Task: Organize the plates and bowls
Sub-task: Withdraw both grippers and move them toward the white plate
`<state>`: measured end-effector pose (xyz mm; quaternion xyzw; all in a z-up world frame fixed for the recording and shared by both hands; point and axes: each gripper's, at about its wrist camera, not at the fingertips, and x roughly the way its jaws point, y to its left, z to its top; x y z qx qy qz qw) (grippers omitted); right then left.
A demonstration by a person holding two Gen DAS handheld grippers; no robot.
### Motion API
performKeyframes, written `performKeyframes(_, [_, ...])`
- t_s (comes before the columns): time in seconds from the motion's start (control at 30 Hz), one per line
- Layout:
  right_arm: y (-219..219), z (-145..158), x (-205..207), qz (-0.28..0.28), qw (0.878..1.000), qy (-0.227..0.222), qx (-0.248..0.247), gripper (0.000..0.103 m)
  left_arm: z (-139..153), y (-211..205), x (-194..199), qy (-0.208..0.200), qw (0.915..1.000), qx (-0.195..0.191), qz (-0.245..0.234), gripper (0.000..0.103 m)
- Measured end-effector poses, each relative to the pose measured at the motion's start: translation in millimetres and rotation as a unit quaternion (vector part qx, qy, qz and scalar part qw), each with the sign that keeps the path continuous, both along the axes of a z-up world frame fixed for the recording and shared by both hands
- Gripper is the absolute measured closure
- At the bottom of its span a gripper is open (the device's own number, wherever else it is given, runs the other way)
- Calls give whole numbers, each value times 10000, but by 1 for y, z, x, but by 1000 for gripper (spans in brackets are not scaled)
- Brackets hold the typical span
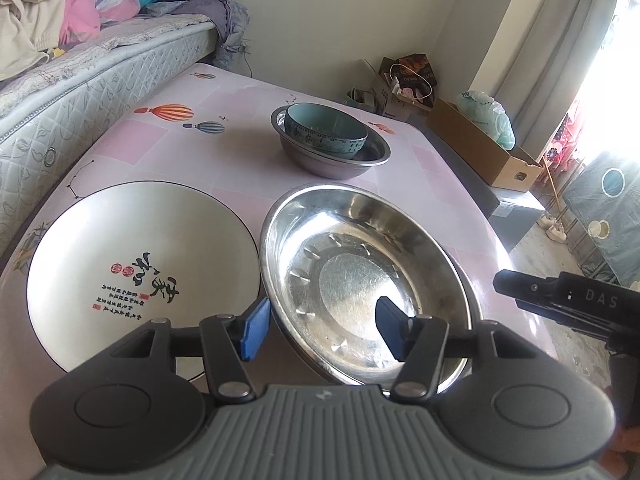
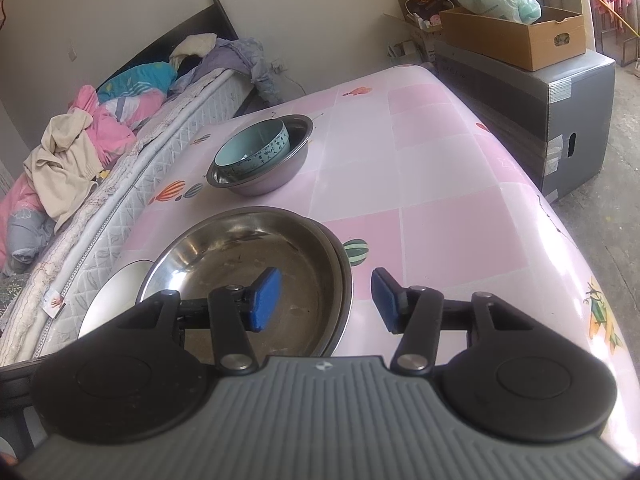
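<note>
Steel plates (image 1: 360, 280), stacked at table centre: the left gripper (image 1: 322, 330) straddles their nine-o'clock rim, the right gripper (image 2: 326, 300) their three-o'clock rim, both spread and pinching nothing, probably just released. White plate (image 1: 140, 268) touches at nine o'clock; nested bowls (image 1: 330, 140) at twelve.

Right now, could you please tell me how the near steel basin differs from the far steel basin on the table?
The near steel basin is shallow, wide and flared; the far steel basin is deeper with steeper walls. The near steel basin is empty inside, while the far steel basin holds a teal bowl. The near steel basin sits beside the white plate, apparently on top of another steel dish; the far steel basin stands alone. Both are bare metal and upright.
</note>
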<state>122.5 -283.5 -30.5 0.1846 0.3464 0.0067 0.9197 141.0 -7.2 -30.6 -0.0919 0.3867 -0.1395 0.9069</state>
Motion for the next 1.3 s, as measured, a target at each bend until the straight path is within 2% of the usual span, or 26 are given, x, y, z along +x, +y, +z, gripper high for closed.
performKeyframes(0.13, [-5,5,-12,-68,10000,-50,15,52,10,-2,4,-200,9998,74,10,37])
performKeyframes(0.27, [-9,5,-21,-114,9999,-58,69,51,13,-10,25,-290,9986,441,76,32])
performKeyframes(0.4, [-12,6,-29,-161,9998,-63,137,51,8,-20,49,-183,9966,794,69,32])
performKeyframes(0.47, [-14,6,-33,-201,9996,-58,163,50,4,-27,53,-72,9970,773,-62,32])
performKeyframes(0.53, [-17,5,-36,-243,9995,-45,189,50,0,-33,49,-58,9961,883,-53,24])
performKeyframes(0.6, [-20,4,-37,-285,9994,-31,209,50,-6,-39,46,6,9945,1038,-114,23])
performKeyframes(0.7, [-24,0,-37,-333,9991,7,257,49,-13,-40,43,222,9954,896,-242,24])
performKeyframes(0.8, [-26,-5,-35,-348,9988,79,329,49,-13,-45,36,93,9943,1009,-326,23])
performKeyframes(0.93, [-27,-8,-34,-349,9986,109,394,49,-10,-51,34,96,9948,899,-468,24])
performKeyframes(1.03, [-29,-8,-34,-359,9985,102,410,49,-3,-53,30,-34,9949,911,-442,24])
performKeyframes(1.3, [-29,-5,-38,-298,9980,62,556,48,20,-24,6,-250,9980,556,-165,22])
